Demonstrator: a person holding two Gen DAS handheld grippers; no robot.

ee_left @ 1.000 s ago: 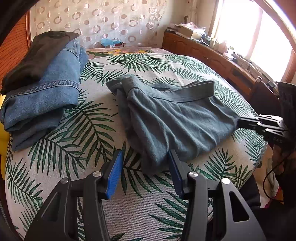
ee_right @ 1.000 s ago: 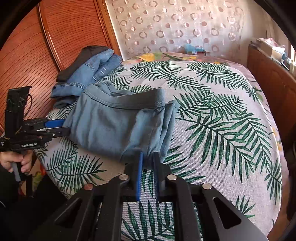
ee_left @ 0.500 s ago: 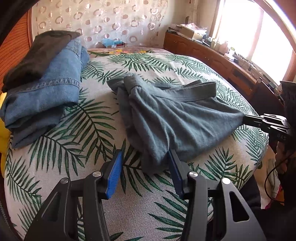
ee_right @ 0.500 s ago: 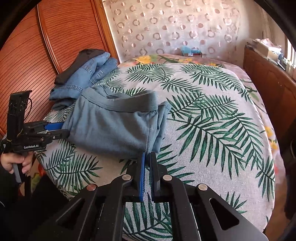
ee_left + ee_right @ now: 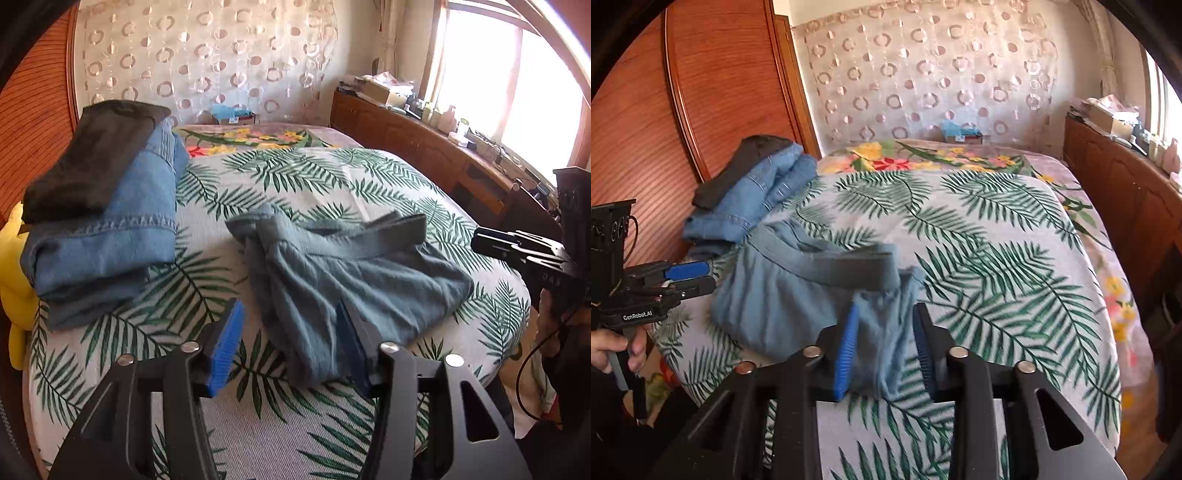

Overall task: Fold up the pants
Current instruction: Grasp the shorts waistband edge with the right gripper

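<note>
The soft grey-blue knit pants lie bunched near the front edge of the palm-leaf-print bed, and they look light, floppy and wrinkle-prone, so I'd grab the thicker waistband or a corner. Both the left gripper and right gripper have just been opening, fingers released with cloth loose between them.

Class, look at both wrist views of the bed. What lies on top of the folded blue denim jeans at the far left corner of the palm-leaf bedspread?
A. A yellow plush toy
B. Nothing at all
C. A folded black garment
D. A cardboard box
C: a folded black garment rests on top of the folded blue denim jeans, seen in both wrist views, away from the grey-green pants lying mid-bed.
</note>
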